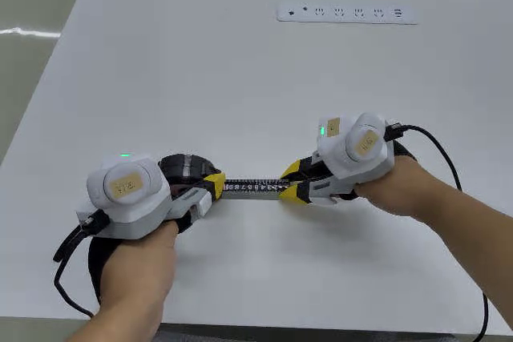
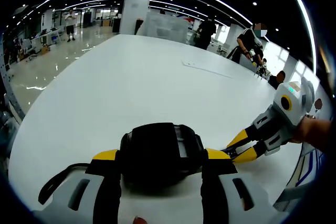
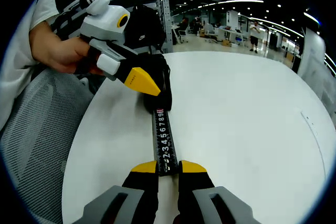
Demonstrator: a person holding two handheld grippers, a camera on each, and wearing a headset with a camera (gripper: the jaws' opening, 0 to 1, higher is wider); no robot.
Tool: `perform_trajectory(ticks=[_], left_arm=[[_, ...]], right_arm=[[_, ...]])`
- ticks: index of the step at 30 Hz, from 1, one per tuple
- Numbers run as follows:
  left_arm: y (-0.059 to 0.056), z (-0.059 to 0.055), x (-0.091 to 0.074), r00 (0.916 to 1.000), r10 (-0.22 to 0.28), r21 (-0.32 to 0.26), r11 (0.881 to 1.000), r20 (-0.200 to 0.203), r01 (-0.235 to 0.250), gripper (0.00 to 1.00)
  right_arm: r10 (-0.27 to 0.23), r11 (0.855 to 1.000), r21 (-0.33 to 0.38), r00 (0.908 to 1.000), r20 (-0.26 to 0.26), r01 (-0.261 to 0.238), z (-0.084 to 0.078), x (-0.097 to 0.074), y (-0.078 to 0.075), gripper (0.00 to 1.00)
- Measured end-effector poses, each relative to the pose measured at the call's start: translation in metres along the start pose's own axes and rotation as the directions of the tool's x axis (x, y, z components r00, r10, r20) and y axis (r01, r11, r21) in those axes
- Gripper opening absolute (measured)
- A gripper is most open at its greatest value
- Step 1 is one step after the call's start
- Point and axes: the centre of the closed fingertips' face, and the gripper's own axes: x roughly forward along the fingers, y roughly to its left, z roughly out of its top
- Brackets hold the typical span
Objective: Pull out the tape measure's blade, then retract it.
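The tape measure (image 1: 186, 167) is mostly hidden in the head view behind the white body of the left gripper (image 1: 210, 187), so only the dark rounded top of its case shows, sitting near the front edge of the surface (image 1: 240, 78), left of the middle. The end of the blade (image 3: 164, 140) is swallowed between the jaws of the right gripper (image 3: 168, 167), and its hook cannot be seen. The printed digits are readable in the right gripper view, but in the head view they blur to a grey strip. Whether the blade rests on the surface or hangs just above it cannot be told. The left jaws stand wide apart and are clamped on the black case, one yellow tip pressed against each flank. The right jaws are nearly together, pinching the blade's end with only the strip's width between the tips. A short length of blade spans the gap between the case and the right jaws, running roughly along the front edge. A white power strip (image 1: 346, 13) lies well apart near the far edge, to the right.
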Motion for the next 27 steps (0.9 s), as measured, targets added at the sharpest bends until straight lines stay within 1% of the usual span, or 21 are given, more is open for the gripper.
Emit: perform_trajectory(ticks=[9, 11, 16, 23, 27], left_arm=[[0.000, 0.000, 0.000, 0.9999, -0.010, 0.005, 1.000, -0.007, 0.011, 0.57], [0.000, 0.000, 0.000, 0.9999, -0.012, 0.006, 1.000, -0.006, 0.012, 0.57], [0.001, 0.000, 0.001, 0.9999, -0.013, 0.002, 1.000, -0.007, 0.013, 0.57], [0.001, -0.001, 0.001, 0.9999, -0.015, 0.005, 1.000, -0.007, 0.015, 0.57], [0.001, -0.001, 0.002, 0.9998, -0.017, 0.003, 1.000, -0.005, 0.017, 0.57]], right_arm=[[0.008, 1.000, 0.008, 0.9997, 0.022, -0.008, 0.016, 0.015, 0.005, 0.10], [0.005, 1.000, 0.002, 0.9997, 0.024, -0.005, 0.018, 0.018, 0.006, 0.10], [0.001, 1.000, 0.016, 0.9992, 0.040, -0.002, 0.026, 0.024, 0.008, 0.10], [-0.002, 1.000, 0.005, 0.9990, 0.046, 0.002, 0.034, 0.034, 0.008, 0.10], [-0.005, 1.000, 0.006, 0.9983, 0.058, 0.005, 0.040, 0.040, 0.008, 0.10]])
